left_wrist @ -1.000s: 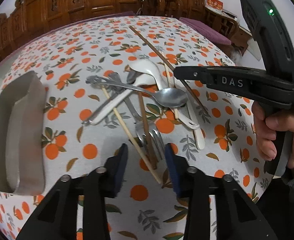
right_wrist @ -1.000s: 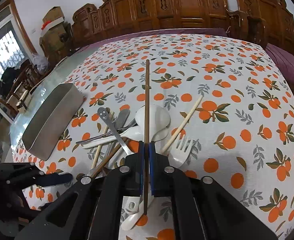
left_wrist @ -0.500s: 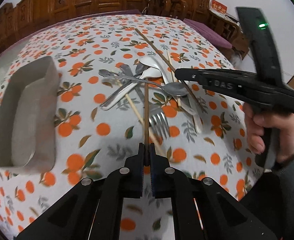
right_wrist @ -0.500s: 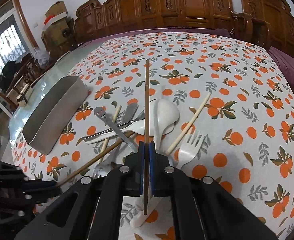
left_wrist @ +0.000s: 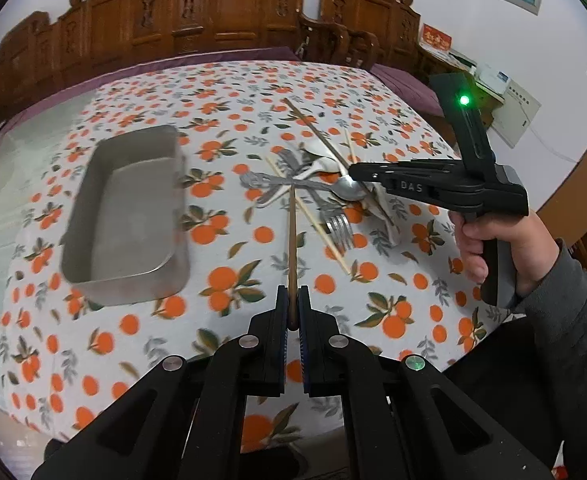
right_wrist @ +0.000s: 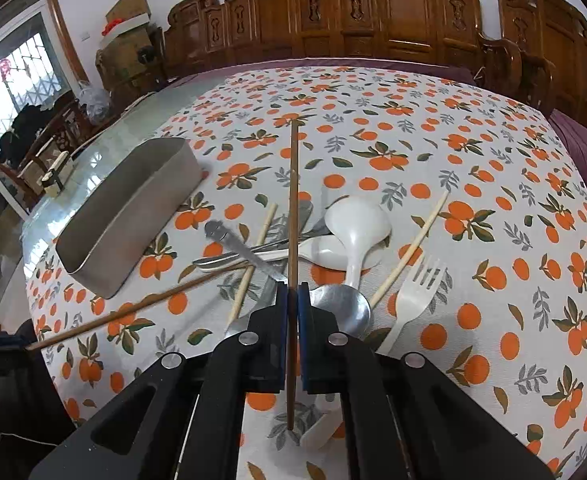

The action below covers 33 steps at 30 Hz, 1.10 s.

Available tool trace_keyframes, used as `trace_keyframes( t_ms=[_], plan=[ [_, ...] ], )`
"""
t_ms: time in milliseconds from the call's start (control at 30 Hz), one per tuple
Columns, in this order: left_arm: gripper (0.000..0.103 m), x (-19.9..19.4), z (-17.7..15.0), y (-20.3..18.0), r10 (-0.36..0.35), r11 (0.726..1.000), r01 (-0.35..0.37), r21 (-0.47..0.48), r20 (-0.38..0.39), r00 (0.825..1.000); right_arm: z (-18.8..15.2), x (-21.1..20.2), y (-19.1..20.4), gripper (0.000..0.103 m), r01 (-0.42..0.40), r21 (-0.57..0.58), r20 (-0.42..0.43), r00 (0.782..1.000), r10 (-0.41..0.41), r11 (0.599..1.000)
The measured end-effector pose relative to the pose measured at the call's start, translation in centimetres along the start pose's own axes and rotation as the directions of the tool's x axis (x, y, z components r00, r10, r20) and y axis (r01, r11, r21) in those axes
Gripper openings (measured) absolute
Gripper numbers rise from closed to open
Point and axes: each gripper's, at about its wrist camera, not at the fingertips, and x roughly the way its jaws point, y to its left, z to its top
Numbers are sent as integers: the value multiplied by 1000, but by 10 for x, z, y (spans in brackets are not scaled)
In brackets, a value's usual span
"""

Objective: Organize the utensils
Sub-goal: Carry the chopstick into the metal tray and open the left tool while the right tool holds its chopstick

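Note:
My left gripper (left_wrist: pixel 292 305) is shut on a dark wooden chopstick (left_wrist: pixel 292 248) and holds it lifted, its tip over the utensil pile; the same chopstick shows in the right wrist view (right_wrist: pixel 141 306). My right gripper (right_wrist: pixel 292 294) is shut on a second dark chopstick (right_wrist: pixel 293 208) that points away over the pile; it also shows in the left wrist view (left_wrist: pixel 351 172). The pile holds a metal spoon (right_wrist: pixel 341 306), white plastic spoons (right_wrist: pixel 357 224), a white fork (right_wrist: pixel 413 292), a metal fork (left_wrist: pixel 339 226) and pale chopsticks (right_wrist: pixel 409 248). A grey metal tray (left_wrist: pixel 127 204) stands left of the pile.
The table wears an orange-print cloth (left_wrist: pixel 233 288). Carved wooden chairs (right_wrist: pixel 373 12) line the far side. The near table edge runs just below my left gripper. The person's hand (left_wrist: pixel 493 248) holds the right gripper at the right.
My left gripper closed on the dark chopstick from the pile, lifted it and drew back toward the table's near edge. My right gripper stayed shut on its chopstick.

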Motion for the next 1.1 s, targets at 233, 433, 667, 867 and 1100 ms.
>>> trace_keyframes(
  t_ms=[233,433,667,867,1100],
  plan=[
    [4,-29,0,14,18,1000,-17,-21,58,998,2,-3,13,6,-16,-23,11,1000,16,1000],
    [4,-50,9,28,75,997,-72,-32,116,990,3,-6,32,6,-22,-66,19,1000,23,998],
    [4,-54,14,61,153,987,-143,-76,133,979,4,-10,48,6,-38,-89,23,999,40,995],
    [4,-45,16,90,205,975,-192,-108,118,972,7,-15,66,6,-54,-111,32,998,58,992],
    [4,-17,27,112,262,963,-254,-86,89,961,14,-7,86,6,-30,-133,7,1000,31,991]
  ],
)
